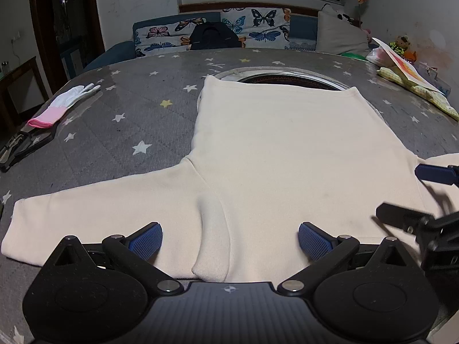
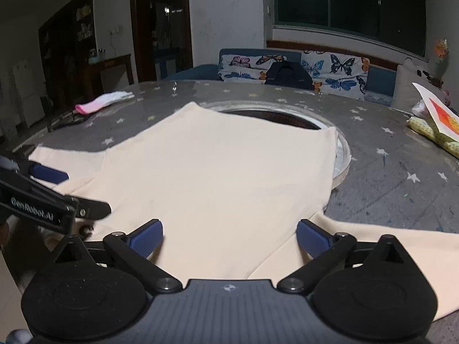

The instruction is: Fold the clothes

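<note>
Star-patterned desk [image 1: 120, 132] carries a cream sweatshirt [image 1: 287, 149] (laid flat); left hand-held gripper [image 1: 229, 240] and right hand-held gripper [image 2: 229, 238] both gape, holding nothing.

my left gripper [image 1: 229, 242] hangs over the near edge of the cream garment [image 1: 275, 149], jaws wide apart, a raised fold between them. garment lies flat on the star-patterned table [image 1: 137, 120]. my right gripper [image 1: 430, 195] enters at right, parted. a white-and-pink glove [image 1: 64, 104] lies far left.
</note>
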A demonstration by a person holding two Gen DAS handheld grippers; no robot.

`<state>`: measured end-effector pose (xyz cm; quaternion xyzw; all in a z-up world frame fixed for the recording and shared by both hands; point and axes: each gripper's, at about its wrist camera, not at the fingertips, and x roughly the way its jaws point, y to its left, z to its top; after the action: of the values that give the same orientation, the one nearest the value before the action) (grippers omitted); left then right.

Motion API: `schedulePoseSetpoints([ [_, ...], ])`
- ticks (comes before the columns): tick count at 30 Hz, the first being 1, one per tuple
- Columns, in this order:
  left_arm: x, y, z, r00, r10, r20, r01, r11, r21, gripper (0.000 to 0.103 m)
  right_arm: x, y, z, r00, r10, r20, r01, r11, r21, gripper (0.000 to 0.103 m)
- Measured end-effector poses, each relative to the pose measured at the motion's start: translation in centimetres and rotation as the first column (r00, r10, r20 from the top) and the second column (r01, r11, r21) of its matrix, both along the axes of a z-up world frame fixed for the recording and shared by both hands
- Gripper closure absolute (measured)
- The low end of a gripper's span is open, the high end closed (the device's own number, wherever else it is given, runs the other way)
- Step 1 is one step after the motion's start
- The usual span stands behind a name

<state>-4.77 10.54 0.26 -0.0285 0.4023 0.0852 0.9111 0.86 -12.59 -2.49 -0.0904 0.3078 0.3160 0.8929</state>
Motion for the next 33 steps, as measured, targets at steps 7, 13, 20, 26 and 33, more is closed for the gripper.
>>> schedulePoseSetpoints([
  [7,-0.1,-0.1,0.0,1.000,0.005,0.002,-0.005,1.000,-0.001,0.000,0.0,0.2,-0.4,1.000,-0.003,-0.013,0.003,1.000,-0.016,0.000],
  [13,0.0,-0.1,-0.1,1.000,0.009,0.003,-0.009,1.000,-0.001,0.000,0.1,0.4,-0.3,0.999,-0.008,-0.031,0.007,0.999,-0.032,0.000],
  [20,-0.1,-0.1,-0.1,1.000,0.011,0.006,-0.011,1.000,0.000,0.000,0.2,0.6,-0.2,0.999,-0.007,-0.044,0.005,0.999,-0.047,0.000],
  [26,0.0,0.0,0.0,1.000,0.010,0.005,-0.010,1.000,-0.004,0.000,0.2,0.5,-0.2,0.999,-0.008,-0.034,0.006,0.999,-0.043,0.000],
  [33,0.0,-0.3,0.1,1.000,0.010,0.004,-0.010,1.000,0.000,0.000,0.2,-1.9,0.9,0.996,-0.084,-0.037,0.085,0.996,0.034,0.007],
])
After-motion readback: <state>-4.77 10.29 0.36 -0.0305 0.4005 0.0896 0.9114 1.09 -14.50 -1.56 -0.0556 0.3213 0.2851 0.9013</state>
